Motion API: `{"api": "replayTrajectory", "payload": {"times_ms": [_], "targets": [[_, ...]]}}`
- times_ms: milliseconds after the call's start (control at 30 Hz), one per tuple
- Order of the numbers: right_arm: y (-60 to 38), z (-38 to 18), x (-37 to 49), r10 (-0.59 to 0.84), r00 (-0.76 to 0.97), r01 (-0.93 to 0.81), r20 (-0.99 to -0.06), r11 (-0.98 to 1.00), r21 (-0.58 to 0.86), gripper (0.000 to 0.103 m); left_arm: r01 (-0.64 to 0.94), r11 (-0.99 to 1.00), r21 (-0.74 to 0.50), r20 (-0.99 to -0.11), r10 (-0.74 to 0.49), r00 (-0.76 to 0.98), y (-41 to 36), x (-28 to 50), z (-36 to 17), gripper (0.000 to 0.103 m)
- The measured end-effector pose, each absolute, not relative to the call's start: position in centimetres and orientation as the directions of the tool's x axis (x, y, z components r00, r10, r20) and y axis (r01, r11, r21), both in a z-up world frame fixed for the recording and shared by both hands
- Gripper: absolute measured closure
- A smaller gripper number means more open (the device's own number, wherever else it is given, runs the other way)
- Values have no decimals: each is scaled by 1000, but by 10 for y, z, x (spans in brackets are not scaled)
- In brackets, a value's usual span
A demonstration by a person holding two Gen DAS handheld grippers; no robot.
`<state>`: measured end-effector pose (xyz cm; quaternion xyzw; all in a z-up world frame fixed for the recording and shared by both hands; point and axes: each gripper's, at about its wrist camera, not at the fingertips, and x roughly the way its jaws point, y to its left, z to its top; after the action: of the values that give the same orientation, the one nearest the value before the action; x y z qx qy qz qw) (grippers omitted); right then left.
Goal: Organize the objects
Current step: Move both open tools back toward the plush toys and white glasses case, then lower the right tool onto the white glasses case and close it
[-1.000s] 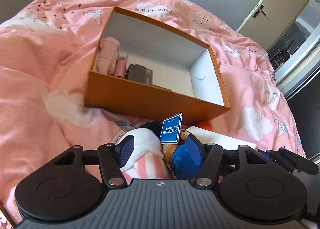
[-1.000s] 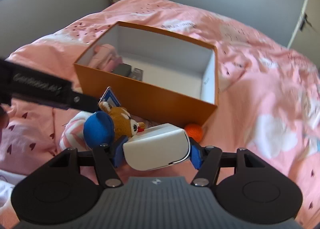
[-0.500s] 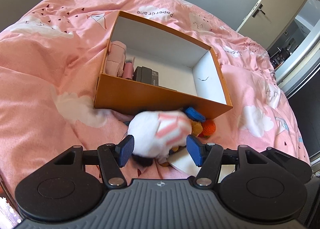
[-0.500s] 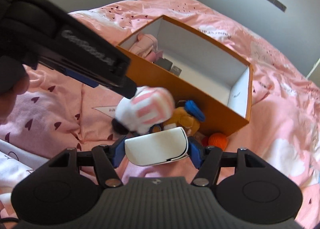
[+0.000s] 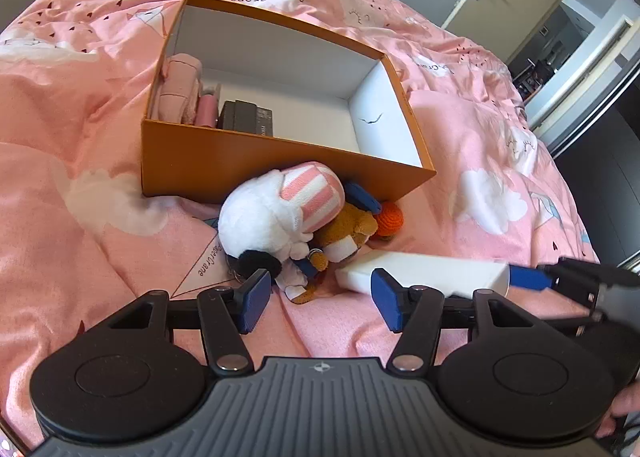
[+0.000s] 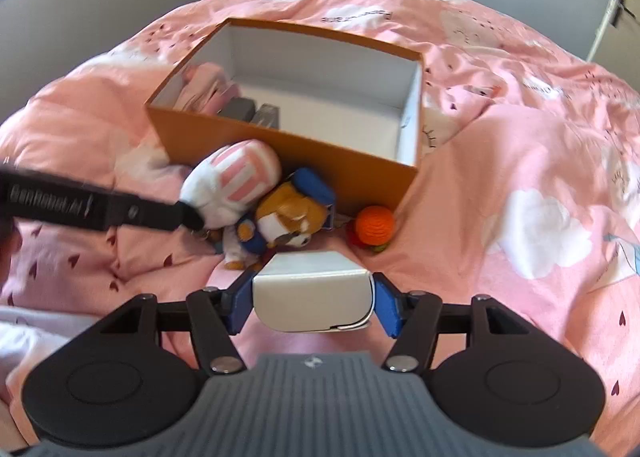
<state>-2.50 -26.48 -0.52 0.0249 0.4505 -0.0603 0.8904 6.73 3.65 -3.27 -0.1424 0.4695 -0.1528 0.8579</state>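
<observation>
An open orange box [image 5: 280,165] [image 6: 320,149] sits on the pink bedding. A white plush with a pink-striped part [image 5: 276,213] [image 6: 232,181] leans on its front wall. Beside the plush lie a brown bear in blue [image 5: 344,233] [image 6: 292,217] and an orange crochet ball [image 5: 390,219] [image 6: 376,225]. My left gripper [image 5: 320,297] is open and its jaws are closing. Only the toys' lower ends lie between the tips, unpressed. My right gripper [image 6: 312,305] is shut on a white box [image 6: 312,297] [image 5: 420,269], its jaws still closing.
Inside the orange box, at its left end, are a pink pouch [image 5: 180,93] and dark small boxes [image 5: 248,121]; its right part shows bare white floor. A black finger of my left gripper [image 6: 120,211] crosses the right wrist view. A doorway [image 5: 560,29] is at the far right.
The white plush sat between my left pads a second ago. It now lies farther ahead against the orange box, free of the gripper. The right gripper has kept its hold on the white box.
</observation>
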Motion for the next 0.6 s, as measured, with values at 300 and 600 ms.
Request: {"api": "replayTrajectory", "payload": {"times_ms": [300, 600], "targets": [[-333, -24, -11, -127, 541, 344, -831, 936, 81, 40, 231, 915, -331, -768, -404, 497, 10, 73, -35, 40], [-395, -31, -4, -255, 530, 457, -809, 889, 20, 51, 340, 893, -293, -777, -430, 459, -33, 94, -38, 44]]}}
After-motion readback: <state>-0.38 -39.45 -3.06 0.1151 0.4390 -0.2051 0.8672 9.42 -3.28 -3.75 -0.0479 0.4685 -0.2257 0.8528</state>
